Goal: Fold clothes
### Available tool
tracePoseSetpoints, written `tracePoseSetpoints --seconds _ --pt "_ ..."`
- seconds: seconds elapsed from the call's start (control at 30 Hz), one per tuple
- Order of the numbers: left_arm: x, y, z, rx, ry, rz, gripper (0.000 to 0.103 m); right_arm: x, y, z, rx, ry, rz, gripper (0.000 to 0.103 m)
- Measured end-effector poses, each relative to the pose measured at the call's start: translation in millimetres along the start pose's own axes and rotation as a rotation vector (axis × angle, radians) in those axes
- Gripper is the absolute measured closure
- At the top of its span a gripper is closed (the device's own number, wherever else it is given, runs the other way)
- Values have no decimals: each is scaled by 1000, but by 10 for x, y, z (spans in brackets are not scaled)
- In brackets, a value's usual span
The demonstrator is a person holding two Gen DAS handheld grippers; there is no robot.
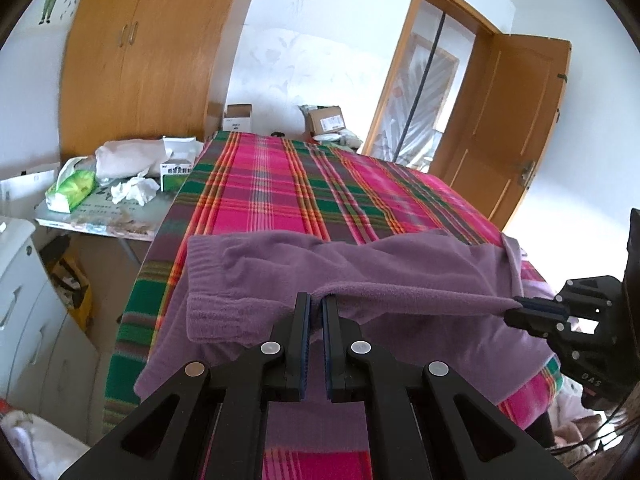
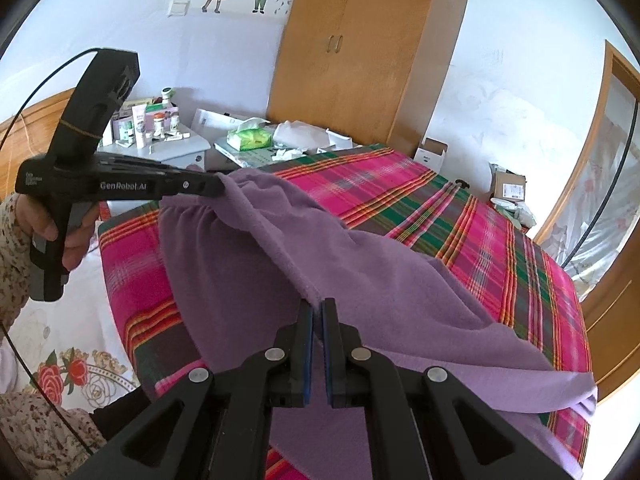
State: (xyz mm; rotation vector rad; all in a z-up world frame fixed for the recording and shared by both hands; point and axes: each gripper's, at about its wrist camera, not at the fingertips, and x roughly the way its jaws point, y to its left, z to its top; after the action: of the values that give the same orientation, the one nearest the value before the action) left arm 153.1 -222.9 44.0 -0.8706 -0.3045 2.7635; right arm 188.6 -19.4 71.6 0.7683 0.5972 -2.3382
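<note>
Purple garment (image 1: 360, 272) lies across the plaid bed (image 1: 280, 184), its near edge lifted. Left gripper (image 1: 316, 304) is clamped on that edge; right gripper (image 2: 317, 308) is clamped on the same edge further along, cloth stretched between them. Fabric appears a soft, light fleece: limp, sags, drapes freely, unlikely to slip. Best held at edges or corners, both ends kept taut.

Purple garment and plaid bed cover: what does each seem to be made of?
Purple garment: looks like soft fleece or brushed knit, matte and fuzzy, with a ribbed cuff; fibre unclear. Plaid bed cover: looks like thin woven cloth, flat and matte, with stripes crossing in pink, green and orange.
</note>
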Motion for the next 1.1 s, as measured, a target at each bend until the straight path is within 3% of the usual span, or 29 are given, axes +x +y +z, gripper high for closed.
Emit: tracePoseSetpoints --seconds 0.33,0.47,0.57,0.7,0.87,1.1 --pt "75 73 -225 -38 45 12 97 191 139 -249 5 51 0 99" --pt "31 126 -286 -68 51 -23 92 228 144 -302 9 56 -6 99" --pt "-3 217 -313 -136 56 -42 82 233 180 -340 -1 54 -20 99" --pt "-89 374 -339 -250 42 -64 78 249 210 -389 -12 56 -33 99" --pt "-132 609 -334 -440 34 -125 77 267 267 -454 -51 45 -64 99" --pt "18 756 -308 -577 109 -88 77 271 234 -486 -36 38 -53 99"
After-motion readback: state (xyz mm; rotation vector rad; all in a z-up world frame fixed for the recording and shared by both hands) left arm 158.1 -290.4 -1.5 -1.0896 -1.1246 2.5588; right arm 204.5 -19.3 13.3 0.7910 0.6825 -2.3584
